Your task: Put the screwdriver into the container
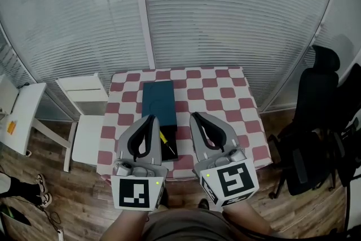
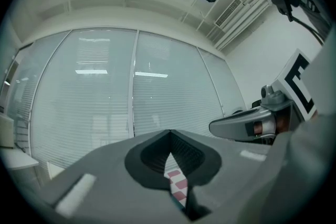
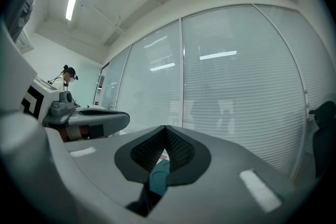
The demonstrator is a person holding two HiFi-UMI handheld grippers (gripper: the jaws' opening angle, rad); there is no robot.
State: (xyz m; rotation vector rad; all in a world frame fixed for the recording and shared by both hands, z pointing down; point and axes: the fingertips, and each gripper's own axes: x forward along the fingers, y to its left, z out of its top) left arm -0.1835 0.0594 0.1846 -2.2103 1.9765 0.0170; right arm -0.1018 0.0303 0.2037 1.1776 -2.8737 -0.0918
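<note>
A screwdriver (image 1: 165, 142) with a yellow handle lies on a dark flat part (image 1: 170, 134) at the near end of a teal container (image 1: 157, 99), on the red-and-white checkered table (image 1: 225, 93). My left gripper (image 1: 150, 117) (image 2: 169, 134) hovers just left of the screwdriver, shut and holding nothing. My right gripper (image 1: 194, 115) (image 3: 165, 128) hovers just right of it, also shut and holding nothing. Through the gap under the right jaws, in the right gripper view, a strip of the teal container (image 3: 159, 173) shows. The checkered cloth (image 2: 177, 182) shows under the left jaws.
A white chair (image 1: 84, 115) stands against the table's left side, with a white side table (image 1: 17, 110) further left. A black office chair (image 1: 316, 121) stands to the right. A blind-covered glass wall (image 1: 225, 14) runs behind the table. Someone's shoe (image 1: 40, 188) shows at lower left.
</note>
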